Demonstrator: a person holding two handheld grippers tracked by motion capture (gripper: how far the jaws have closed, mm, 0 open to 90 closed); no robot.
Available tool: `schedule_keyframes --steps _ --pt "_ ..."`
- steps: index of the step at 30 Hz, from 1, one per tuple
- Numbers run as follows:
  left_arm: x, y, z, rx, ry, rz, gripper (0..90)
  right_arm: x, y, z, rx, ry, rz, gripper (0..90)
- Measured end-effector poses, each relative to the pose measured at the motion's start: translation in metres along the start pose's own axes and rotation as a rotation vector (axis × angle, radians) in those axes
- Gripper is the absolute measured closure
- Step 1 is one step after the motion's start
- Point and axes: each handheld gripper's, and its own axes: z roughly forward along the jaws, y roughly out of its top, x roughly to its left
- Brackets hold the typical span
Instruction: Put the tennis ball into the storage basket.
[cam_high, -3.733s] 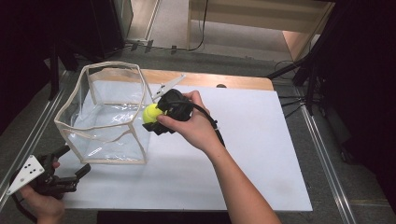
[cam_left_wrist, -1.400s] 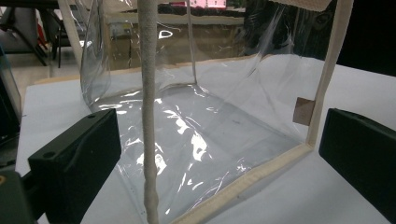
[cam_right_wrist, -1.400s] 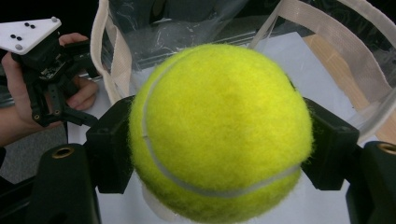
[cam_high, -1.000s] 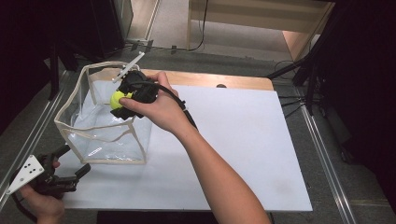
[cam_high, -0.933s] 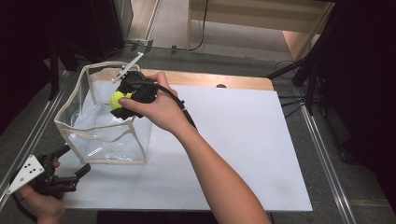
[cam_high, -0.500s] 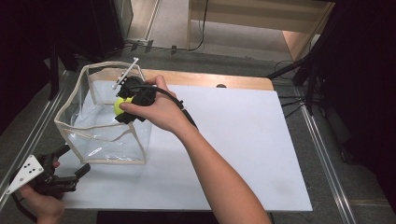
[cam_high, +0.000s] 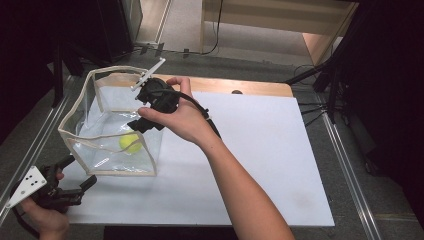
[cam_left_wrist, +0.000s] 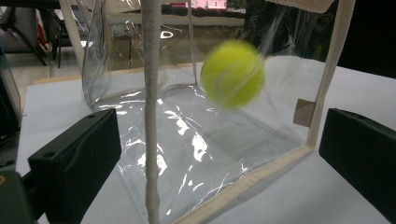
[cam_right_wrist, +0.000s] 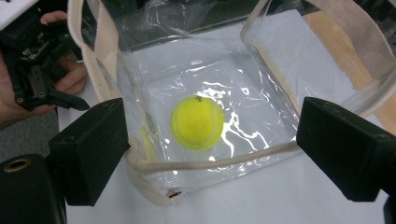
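A yellow tennis ball (cam_high: 130, 142) is inside the clear plastic bag (cam_high: 75, 103) with cream trim, low over its floor. It looks blurred in the left gripper view (cam_left_wrist: 232, 72) and sits between the jaws in the right gripper view (cam_right_wrist: 197, 122). My right gripper (cam_high: 142, 110) hangs over the bag's open top, open and holding nothing (cam_right_wrist: 210, 112). My left gripper (cam_high: 80, 172) rests at the table's near left corner, open, just outside the bag's front corner (cam_left_wrist: 222, 126). The bag's trim (cam_left_wrist: 150, 93) stands between its jaws.
The bag stands on a white board (cam_high: 260, 150) over a wooden table edge (cam_high: 235, 86). A metal rail (cam_high: 350, 175) runs along the right side. The left hand and its gripper (cam_right_wrist: 37, 70) lie just beyond the bag's rim (cam_right_wrist: 210, 161).
The right gripper carried the ball left over the bag, then opened. The ball has dropped from its jaws into the bag. The left gripper stayed put.
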Motion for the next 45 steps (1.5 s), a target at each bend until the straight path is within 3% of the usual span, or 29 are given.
schedule_keyframes --steps 3,4,5,21,45 --pt "0.000 0.000 0.000 0.002 0.001 0.000 0.0 0.001 -0.005 -0.006 -0.020 -0.007 0.013 7.9" --pt "0.000 0.000 0.000 0.001 0.000 0.003 0.0 0.000 -0.007 -0.008 -0.023 -0.009 0.013 1.1" --pt "0.000 0.000 0.000 0.000 -0.001 0.001 0.0 0.000 -0.009 -0.009 -0.014 -0.009 0.023 0.0" --pt "-0.001 0.000 0.001 0.004 -0.002 0.005 0.0 0.000 -0.036 -0.016 -0.068 -0.015 0.034 0.0" --pt "-0.001 0.000 0.000 0.001 -0.004 0.001 0.0 0.004 -0.081 0.006 -0.078 -0.040 0.055 0.0"
